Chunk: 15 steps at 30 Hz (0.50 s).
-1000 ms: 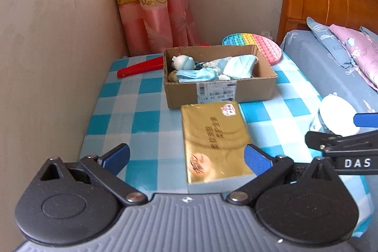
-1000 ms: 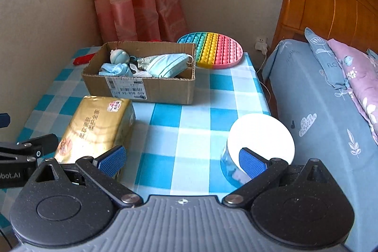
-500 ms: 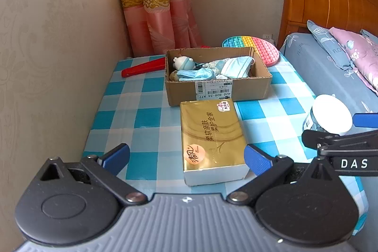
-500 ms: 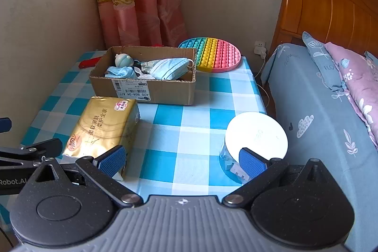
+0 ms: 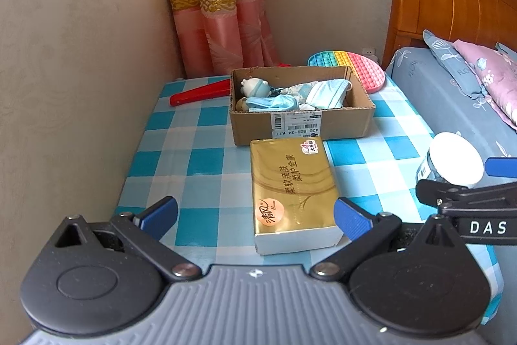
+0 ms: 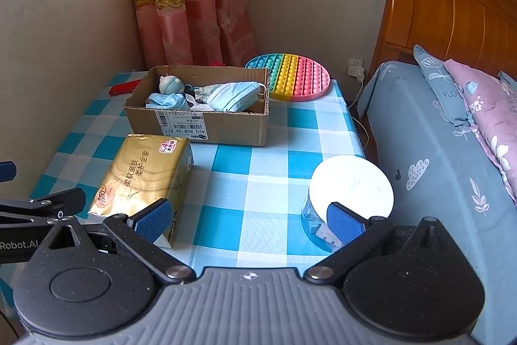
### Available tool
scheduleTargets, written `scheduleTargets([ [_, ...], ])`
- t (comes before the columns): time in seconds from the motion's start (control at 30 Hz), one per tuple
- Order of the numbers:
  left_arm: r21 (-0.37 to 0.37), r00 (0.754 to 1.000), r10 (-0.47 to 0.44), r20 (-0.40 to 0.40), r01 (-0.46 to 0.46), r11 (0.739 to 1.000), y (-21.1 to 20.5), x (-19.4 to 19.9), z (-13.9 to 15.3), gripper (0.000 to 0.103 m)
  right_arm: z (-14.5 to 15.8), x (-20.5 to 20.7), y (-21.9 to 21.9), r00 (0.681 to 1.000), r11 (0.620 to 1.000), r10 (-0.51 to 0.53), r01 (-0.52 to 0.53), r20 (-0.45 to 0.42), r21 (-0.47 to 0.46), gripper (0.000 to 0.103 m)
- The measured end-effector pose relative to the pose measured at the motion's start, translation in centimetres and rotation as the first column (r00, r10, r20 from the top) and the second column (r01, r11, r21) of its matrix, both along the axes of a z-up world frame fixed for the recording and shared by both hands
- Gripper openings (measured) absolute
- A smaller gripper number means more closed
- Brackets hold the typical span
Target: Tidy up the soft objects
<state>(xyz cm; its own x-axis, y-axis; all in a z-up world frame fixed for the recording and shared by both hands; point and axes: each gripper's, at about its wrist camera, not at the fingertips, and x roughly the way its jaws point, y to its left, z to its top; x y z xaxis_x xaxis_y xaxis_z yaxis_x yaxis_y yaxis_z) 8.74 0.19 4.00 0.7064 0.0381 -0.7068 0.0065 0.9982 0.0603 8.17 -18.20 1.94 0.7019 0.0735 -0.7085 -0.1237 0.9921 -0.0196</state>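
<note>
Gold tissue pack (image 5: 292,186): soft foil-look wrap, black characters along the top, round orange label near one end, white end face. It lies flat on the checked desk (image 5: 200,160), long axis running from the desk's near edge toward the cardboard box (image 5: 300,125), far end just beside the box front. The box holds blue face masks (image 6: 234,99) and a small plush toy (image 5: 253,86).

Left hand-held gripper (image 5: 255,215): jaws wide apart, holding nothing, above the pack's near end.
Right hand-held gripper (image 6: 248,219): jaws wide apart, empty; white-lidded jar (image 6: 350,186) at its right finger.
</note>
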Motion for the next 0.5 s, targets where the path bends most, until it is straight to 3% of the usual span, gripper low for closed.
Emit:
scheduleTargets([
  [0.5, 0.003, 1.0, 0.003, 0.004, -0.003, 1.0, -0.05, 0.06, 0.09, 0.102, 0.31, -0.07, -0.15, 1.0, 1.0, 0.006, -0.006, 0.007, 0.003, 0.103],
])
